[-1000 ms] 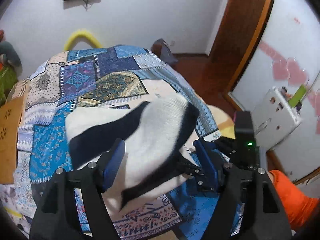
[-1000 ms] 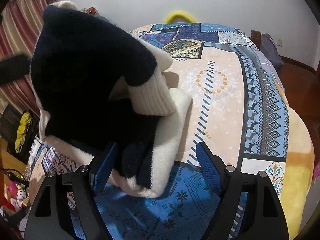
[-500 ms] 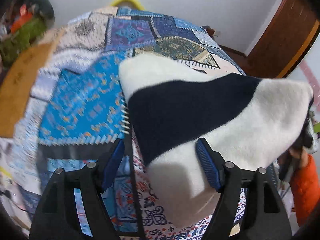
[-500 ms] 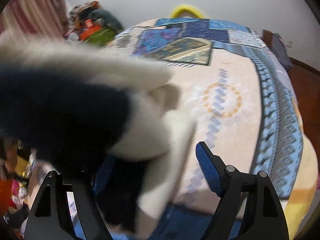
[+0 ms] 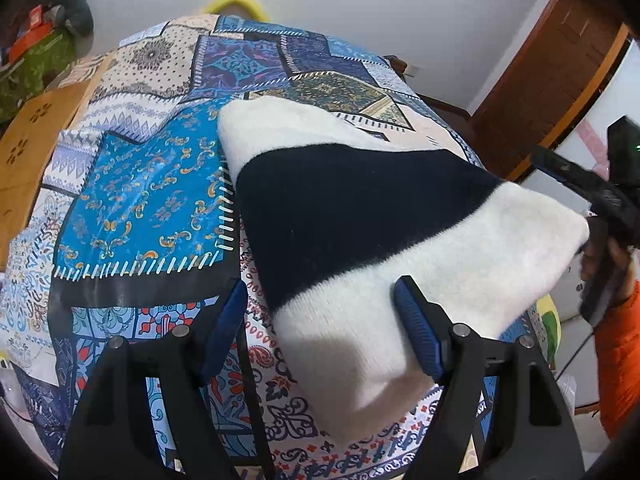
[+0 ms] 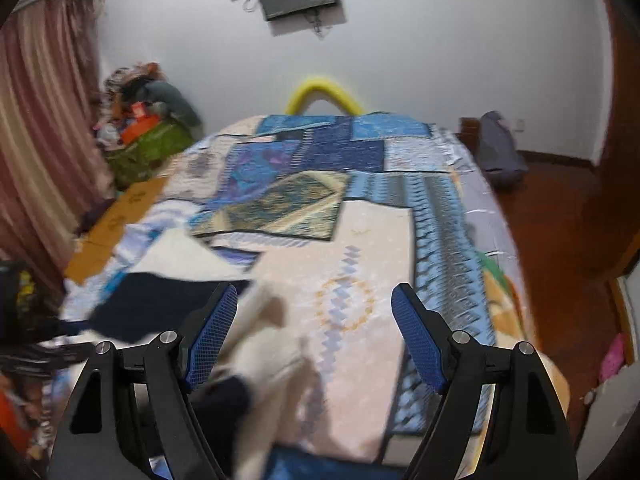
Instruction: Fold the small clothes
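Patchwork bedspread (image 5: 140,200), folded black-and-white sweater (image 5: 380,232) on it

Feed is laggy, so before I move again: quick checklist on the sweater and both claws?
1. Sweater lying folded on the bedspread: ok.
2. Left claw open, pads not pressing on knit: ok.
3. Right claw open, nothing between its pads: ok.
4. Right claw clear of the sweater: ok, it lies to the left.
5. Sleeves tucked under: cannot tell.
6. Right view sharp: not ok, blurred.
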Demonstrator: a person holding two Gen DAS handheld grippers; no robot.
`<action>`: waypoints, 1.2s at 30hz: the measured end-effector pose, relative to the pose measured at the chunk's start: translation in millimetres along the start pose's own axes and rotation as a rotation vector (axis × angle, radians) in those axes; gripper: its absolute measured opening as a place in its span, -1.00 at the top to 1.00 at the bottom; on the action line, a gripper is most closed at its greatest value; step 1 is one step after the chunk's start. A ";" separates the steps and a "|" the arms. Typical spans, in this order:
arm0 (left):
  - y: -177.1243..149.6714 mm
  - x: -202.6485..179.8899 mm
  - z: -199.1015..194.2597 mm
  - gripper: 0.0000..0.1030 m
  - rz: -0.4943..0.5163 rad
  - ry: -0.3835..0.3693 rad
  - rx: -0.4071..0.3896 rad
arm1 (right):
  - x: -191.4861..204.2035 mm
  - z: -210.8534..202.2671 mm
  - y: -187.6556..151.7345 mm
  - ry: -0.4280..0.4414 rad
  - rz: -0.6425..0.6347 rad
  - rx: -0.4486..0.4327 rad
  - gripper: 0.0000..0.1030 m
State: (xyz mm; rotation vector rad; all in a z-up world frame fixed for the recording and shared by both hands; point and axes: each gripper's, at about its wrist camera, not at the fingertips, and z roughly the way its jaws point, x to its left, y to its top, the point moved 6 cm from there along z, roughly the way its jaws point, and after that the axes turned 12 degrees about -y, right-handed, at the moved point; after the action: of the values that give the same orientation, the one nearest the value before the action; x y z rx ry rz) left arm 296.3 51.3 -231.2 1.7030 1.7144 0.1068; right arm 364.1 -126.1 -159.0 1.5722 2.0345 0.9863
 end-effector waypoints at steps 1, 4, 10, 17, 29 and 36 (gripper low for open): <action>-0.5 -3.1 -1.1 -0.47 0.011 0.009 -0.003 | 6.1 -5.2 0.3 0.028 -0.002 0.007 -0.49; -1.1 -9.4 -7.1 -0.46 0.033 0.024 -0.016 | 28.0 -19.6 -8.4 0.117 -0.016 0.032 -0.49; -15.8 -17.7 -31.2 -0.47 0.058 -0.004 -0.032 | 70.5 -22.1 -42.1 0.195 -0.066 0.096 -0.48; -52.6 -9.0 -15.6 -0.46 0.083 0.040 0.061 | 86.4 -17.7 -74.5 0.242 -0.079 0.156 0.52; -63.1 27.8 -11.1 0.38 -0.066 0.077 0.040 | 91.6 -58.7 -60.6 0.225 -0.146 0.030 0.77; -60.8 -1.5 -32.8 0.40 0.042 0.048 0.001 | 76.7 -35.8 -92.0 0.224 -0.062 0.100 0.76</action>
State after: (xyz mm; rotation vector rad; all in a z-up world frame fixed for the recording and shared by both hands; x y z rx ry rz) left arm 227.6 55.6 -237.7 1.7499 1.7141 0.1670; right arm 254.9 -75.5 -192.7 1.4947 2.3025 1.0953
